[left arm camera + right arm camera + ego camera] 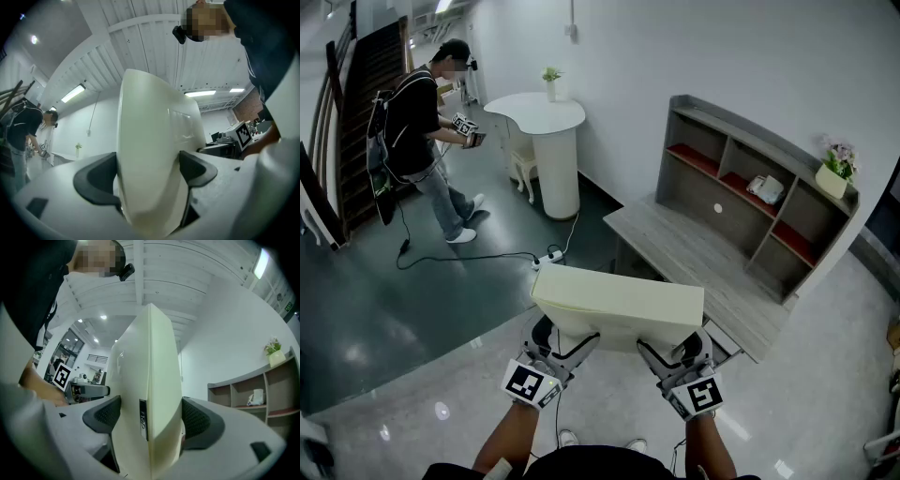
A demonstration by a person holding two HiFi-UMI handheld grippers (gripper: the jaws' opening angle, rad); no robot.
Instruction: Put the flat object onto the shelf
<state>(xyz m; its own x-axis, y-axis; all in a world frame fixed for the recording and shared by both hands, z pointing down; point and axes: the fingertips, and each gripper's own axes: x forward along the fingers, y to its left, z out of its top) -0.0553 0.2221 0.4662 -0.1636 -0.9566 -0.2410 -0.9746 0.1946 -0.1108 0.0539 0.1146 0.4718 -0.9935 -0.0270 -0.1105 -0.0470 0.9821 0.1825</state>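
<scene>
A cream-white flat box [619, 305] is held up in front of me by both grippers, one at each near corner. My left gripper [565, 345] is shut on its left end; in the left gripper view the flat box [150, 154] fills the gap between the dark pads [96, 180]. My right gripper [667, 352] is shut on its right end, and the flat box [150, 399] stands edge-on between both pads [199, 420] there. The grey shelf unit [759, 202] with red-lined compartments stands ahead to the right, on a long wooden desk [698, 272].
A person [422, 141] stands at the far left holding a marked gripper, beside a white round counter [546, 141] with a small plant. A cable and power strip [546, 255] lie on the dark floor. A potted flower [834, 171] tops the shelf unit; a white item [765, 189] sits inside.
</scene>
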